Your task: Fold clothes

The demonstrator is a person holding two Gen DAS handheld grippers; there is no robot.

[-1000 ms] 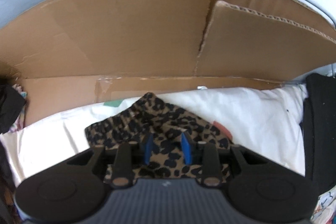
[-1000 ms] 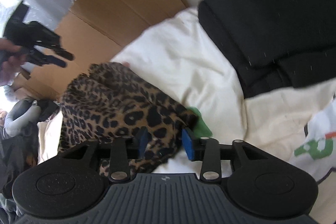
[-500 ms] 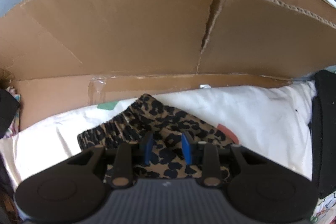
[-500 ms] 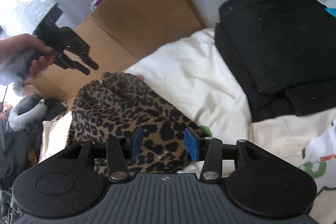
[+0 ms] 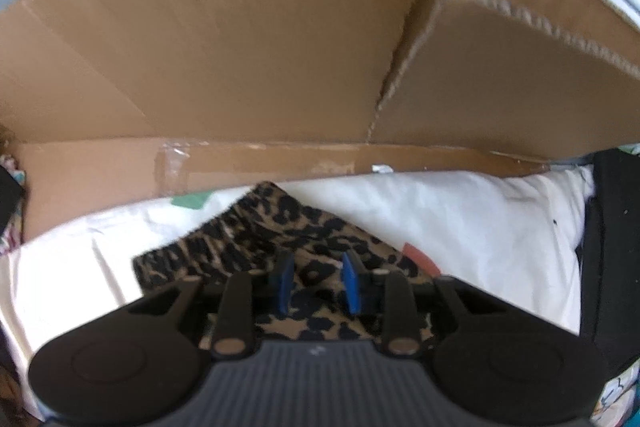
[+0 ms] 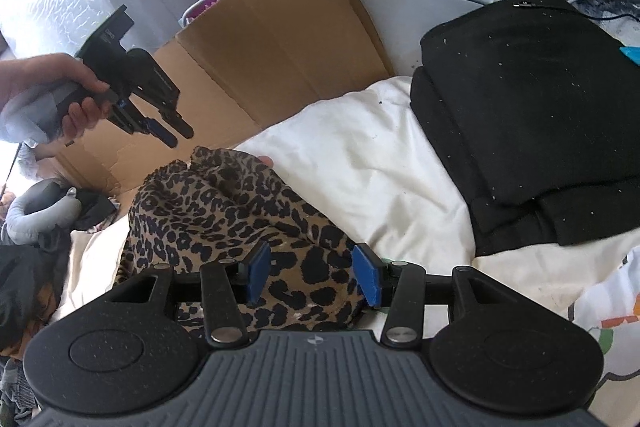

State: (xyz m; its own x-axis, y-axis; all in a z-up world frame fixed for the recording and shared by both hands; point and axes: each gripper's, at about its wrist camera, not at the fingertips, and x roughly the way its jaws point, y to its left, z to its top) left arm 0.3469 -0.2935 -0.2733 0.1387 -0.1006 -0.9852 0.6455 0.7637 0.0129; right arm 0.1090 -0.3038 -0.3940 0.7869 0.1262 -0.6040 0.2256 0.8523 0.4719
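Observation:
A crumpled leopard-print garment (image 6: 224, 211) lies on white bedding (image 6: 360, 163). My right gripper (image 6: 312, 259) is open just over its near edge, blue pads apart, the fabric seen between them but not pinched. A hand (image 6: 48, 79) holds my left gripper (image 6: 180, 137) in the air above the garment's far end, not touching it. In the left wrist view the left gripper (image 5: 316, 267) points down at the leopard garment (image 5: 280, 223). Its jaws are closing, with a narrow gap and no cloth gripped.
A flattened cardboard box (image 5: 240, 47) stands along the far edge of the bedding (image 5: 480, 219). A stack of folded black clothes (image 6: 520, 107) lies to the right. Dark and grey clothing (image 6: 36, 211) is heaped at the left. A printed white cloth (image 6: 608, 327) is at the near right.
The left gripper has come down closer to the leopard garment and narrowed slightly. The right gripper's jaws have spread wider and its view has tipped up a little.

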